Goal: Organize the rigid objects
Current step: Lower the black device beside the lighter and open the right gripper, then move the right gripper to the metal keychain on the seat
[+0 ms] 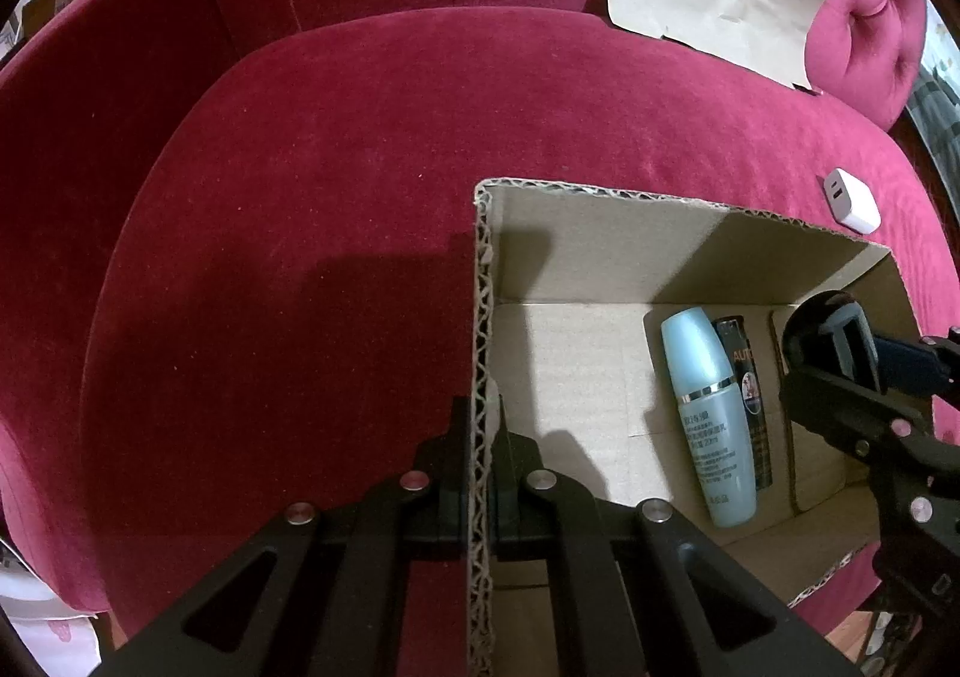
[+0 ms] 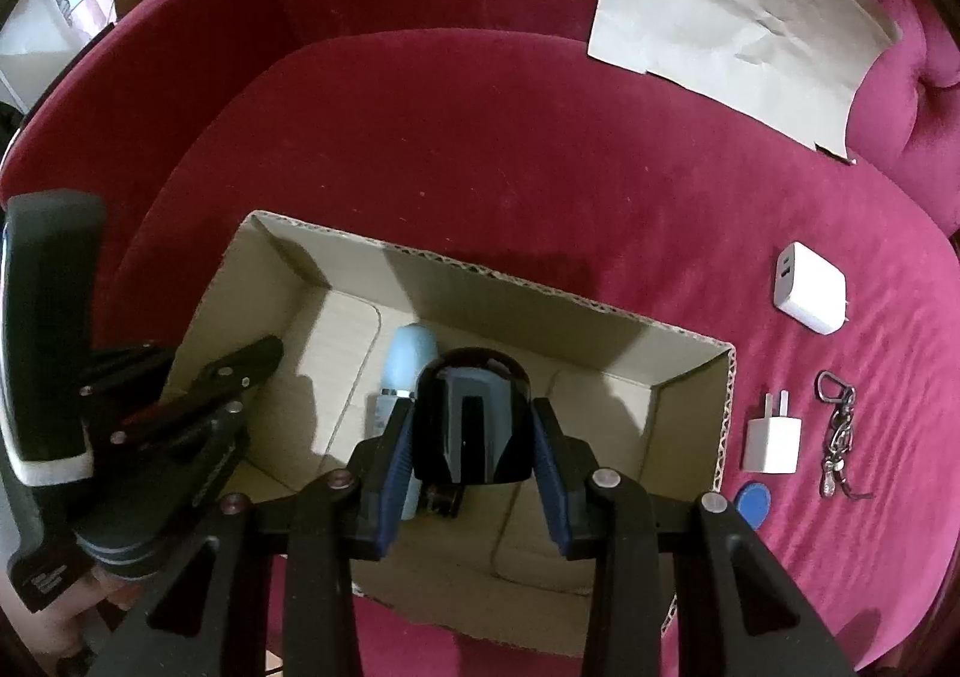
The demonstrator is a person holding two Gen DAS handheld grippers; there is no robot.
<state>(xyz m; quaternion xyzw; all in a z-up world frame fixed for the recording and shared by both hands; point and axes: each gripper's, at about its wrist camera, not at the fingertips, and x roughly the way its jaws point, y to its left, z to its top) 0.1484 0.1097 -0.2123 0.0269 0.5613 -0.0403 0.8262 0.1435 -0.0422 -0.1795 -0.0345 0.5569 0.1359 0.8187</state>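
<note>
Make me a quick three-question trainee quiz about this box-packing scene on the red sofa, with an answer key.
1. True or false: the left gripper is clamped on the cardboard box wall.
2. What does the right gripper hold? A) black glossy object B) white charger C) keychain
3. Name the item lying inside the box that has a light blue cap.

Key:
1. True
2. A, the black glossy object
3. The blue bottle; the large white charger, small white plug and keychain lie outside on the sofa.
</note>
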